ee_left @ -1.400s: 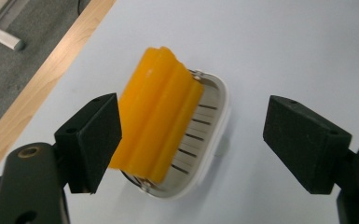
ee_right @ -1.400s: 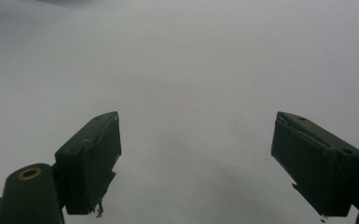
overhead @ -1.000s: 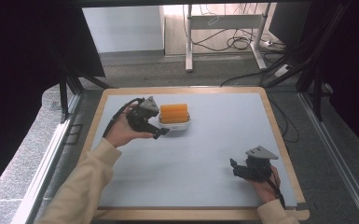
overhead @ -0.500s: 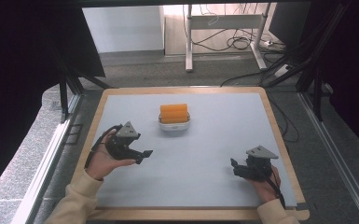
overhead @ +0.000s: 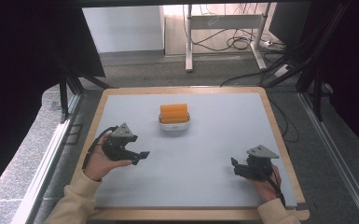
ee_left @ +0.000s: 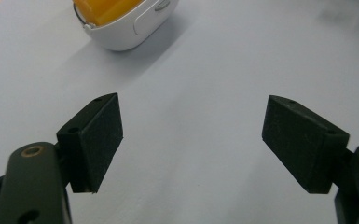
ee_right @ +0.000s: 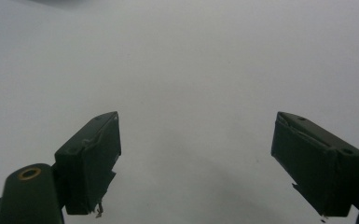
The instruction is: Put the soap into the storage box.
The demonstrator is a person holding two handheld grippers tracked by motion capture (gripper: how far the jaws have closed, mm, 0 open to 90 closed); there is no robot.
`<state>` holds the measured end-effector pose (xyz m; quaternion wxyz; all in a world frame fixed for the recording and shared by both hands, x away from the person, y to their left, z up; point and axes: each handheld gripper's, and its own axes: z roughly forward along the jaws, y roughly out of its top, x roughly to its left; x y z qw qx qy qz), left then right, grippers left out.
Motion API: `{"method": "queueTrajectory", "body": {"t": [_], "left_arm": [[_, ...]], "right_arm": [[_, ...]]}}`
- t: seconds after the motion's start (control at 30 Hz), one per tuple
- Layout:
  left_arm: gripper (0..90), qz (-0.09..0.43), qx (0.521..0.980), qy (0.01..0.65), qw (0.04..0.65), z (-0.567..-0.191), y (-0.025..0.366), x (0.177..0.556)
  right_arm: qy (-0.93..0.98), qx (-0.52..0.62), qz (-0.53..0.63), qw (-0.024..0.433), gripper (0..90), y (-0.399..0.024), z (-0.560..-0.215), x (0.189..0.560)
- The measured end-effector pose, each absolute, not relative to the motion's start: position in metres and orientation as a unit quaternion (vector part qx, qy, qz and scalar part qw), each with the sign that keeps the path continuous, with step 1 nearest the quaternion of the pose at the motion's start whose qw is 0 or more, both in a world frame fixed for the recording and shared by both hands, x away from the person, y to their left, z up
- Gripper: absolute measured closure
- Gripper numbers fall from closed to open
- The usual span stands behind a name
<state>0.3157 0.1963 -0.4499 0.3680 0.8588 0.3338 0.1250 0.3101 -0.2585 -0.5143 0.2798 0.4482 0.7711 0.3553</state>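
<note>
Both tongs sit low over the grey mat with nothing in them; the left gripper (overhead: 137, 156) has its jaws spread wide, and the right gripper (overhead: 237, 166) is spread just as wide, well apart from its partner. The white dish (overhead: 174, 125) lies ahead of the left gripper, a little to its right, carrying an orange block (overhead: 174, 113) that fills it. It looks like a placing step done; the next move likely calls for nothing more than resting clear.

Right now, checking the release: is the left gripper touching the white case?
Apart. The high view shows bare mat between the left gripper and the white case.
</note>
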Motion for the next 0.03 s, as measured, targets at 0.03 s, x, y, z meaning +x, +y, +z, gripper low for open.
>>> {"method": "queueTrajectory", "body": {"t": [0.03], "left_arm": [[20.0, 0.124, 0.858, 0.335, 0.368, -0.4506, 0.1966, 0.3166]], "right_arm": [[0.770, 0.447, 0.358, 0.279, 16.0, -0.2582, -0.5141, 0.3100]]}}
